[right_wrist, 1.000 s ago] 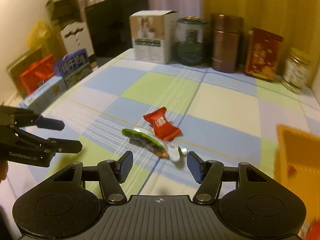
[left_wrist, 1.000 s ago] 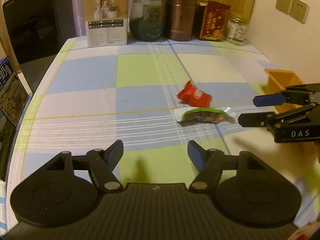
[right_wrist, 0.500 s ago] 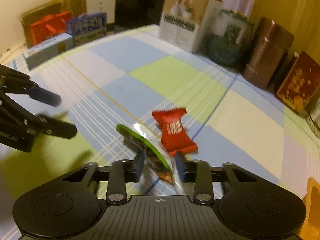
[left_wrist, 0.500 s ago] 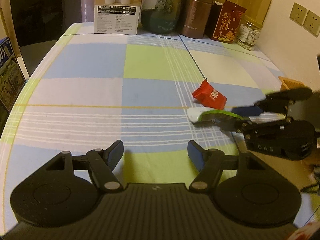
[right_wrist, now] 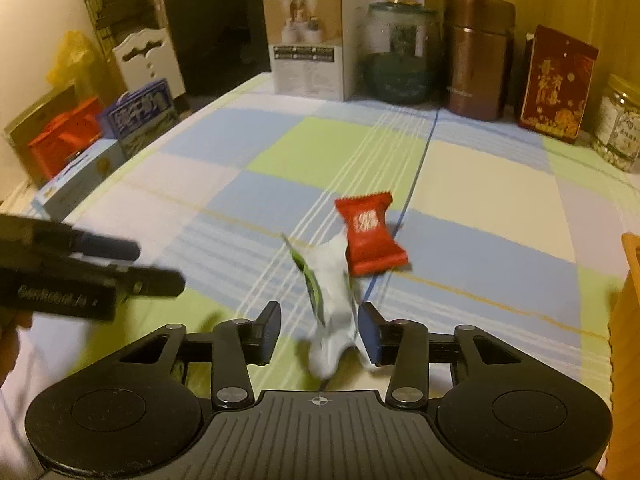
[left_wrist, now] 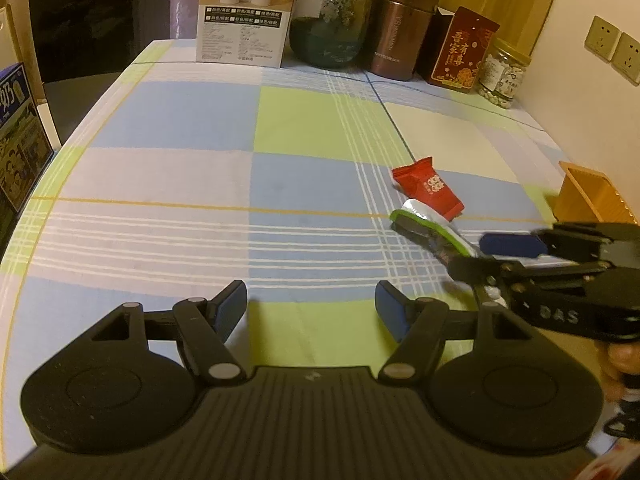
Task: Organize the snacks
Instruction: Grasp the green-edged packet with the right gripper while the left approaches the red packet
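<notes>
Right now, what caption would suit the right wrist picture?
Right gripper, jaws opening, around a green-and-white snack packet beside a red candy on the checked tablecloth.

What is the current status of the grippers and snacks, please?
Right gripper opening, green packet between jaws. Left gripper open, empty. Red packet on cloth.

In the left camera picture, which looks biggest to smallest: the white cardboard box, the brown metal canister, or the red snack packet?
1. White cardboard box, though its top is cut off.
2. Brown metal canister.
3. Red snack packet, which looks smallest even though it lies nearer the camera.
</notes>
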The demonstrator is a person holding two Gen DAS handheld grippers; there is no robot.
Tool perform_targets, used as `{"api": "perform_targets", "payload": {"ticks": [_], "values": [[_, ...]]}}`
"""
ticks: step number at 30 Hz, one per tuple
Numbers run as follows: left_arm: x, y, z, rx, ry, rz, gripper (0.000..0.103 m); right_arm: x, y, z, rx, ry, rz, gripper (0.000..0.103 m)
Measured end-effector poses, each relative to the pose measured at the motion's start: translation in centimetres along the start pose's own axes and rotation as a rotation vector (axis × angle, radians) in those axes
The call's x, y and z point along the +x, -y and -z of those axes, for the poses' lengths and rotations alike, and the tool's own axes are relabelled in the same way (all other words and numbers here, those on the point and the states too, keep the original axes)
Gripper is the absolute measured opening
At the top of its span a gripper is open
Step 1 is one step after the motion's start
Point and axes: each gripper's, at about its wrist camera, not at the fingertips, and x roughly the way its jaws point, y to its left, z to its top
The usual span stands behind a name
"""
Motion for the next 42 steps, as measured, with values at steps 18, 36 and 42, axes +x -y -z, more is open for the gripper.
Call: {"api": "perform_targets", "payload": {"ticks": [18, 36, 42], "values": [[0.8, 0.9, 0.2, 0.013, -0.003, 0.048, 0.068, -0.5, 1.2, 0.6, 0.052, 0.02, 0.049, 0.026], [7.8, 8.7, -4.2, 0.278, 0.093, 0.103, 0.068, -5.4, 8.2, 2.4, 0.379, 0.079, 0.23, 0.026], [10.2, 9.5, -5.6, 0.278, 0.092, 0.141, 0.067, -5.3, 8.6, 2.6, 0.396, 0.08, 0.239, 0.026]]}}
